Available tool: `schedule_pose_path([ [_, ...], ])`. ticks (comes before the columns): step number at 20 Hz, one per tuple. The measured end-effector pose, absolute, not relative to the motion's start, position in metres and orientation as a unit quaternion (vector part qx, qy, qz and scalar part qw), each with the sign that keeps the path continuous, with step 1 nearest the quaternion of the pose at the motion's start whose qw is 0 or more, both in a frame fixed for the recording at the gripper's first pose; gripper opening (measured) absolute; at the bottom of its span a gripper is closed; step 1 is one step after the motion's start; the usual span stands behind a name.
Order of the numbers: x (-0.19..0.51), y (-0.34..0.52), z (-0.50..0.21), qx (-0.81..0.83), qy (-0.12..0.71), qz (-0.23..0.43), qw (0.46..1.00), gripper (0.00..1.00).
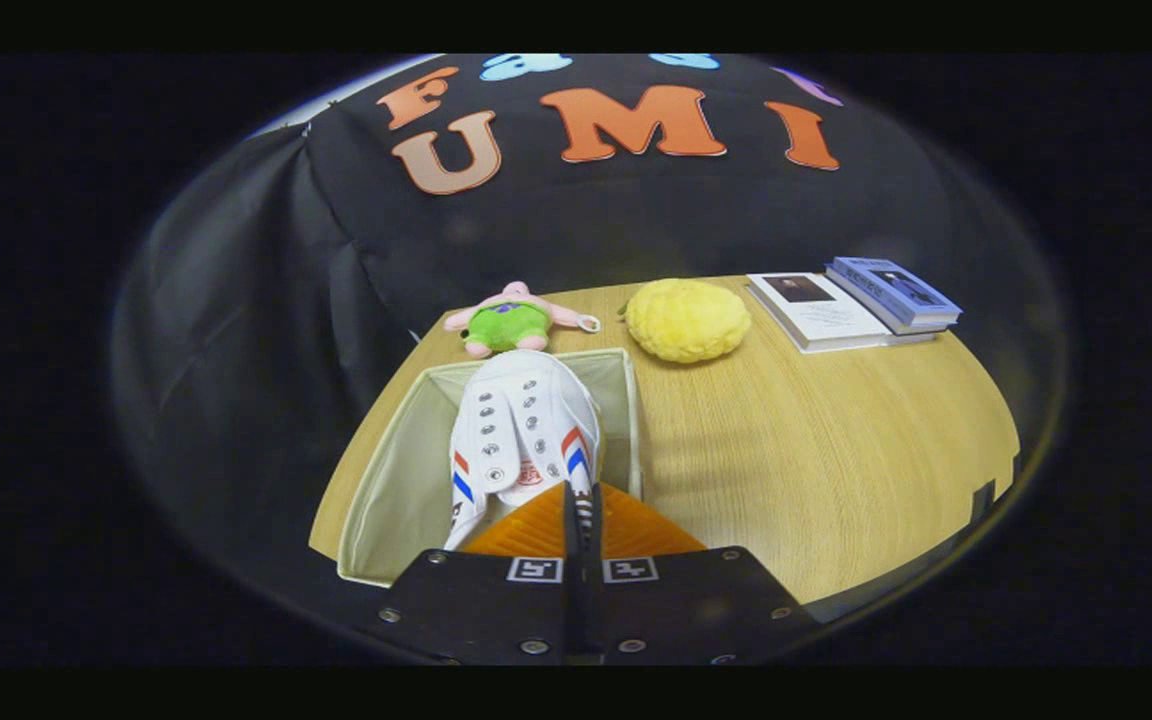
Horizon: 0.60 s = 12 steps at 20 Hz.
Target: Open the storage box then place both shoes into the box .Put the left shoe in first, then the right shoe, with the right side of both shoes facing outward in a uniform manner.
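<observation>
gripper (pixel 583 510) nipped shut on shoe (pixel 524 430) heel | lower-centre frame, over open box (pixel 386 470) | shoe judged light, floppy canvas; stiffer heel rim suited gripping

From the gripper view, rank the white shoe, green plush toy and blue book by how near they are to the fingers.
1. White shoe: gripped at the fingers, over the open storage box.
2. Green plush toy: on the table just beyond the box.
3. Blue book: far right corner, atop another book.
</observation>
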<state>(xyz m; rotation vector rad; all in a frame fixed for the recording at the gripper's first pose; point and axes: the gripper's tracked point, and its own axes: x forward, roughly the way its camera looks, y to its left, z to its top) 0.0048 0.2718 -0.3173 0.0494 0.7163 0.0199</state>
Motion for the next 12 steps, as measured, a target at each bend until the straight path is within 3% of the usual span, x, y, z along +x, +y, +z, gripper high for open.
schedule_pose_path([
  [4,0.002,0.28,-0.32,0.001,0.362,0.029,0.932,0.04],
  [8,-0.001,0.295,-0.302,0.021,0.351,0.062,0.934,0.77],
  [10,0.003,0.286,-0.293,-0.001,0.34,0.056,0.939,0.97],
  [12,0.01,0.27,-0.281,-0.024,0.322,0.048,0.945,0.97],
])
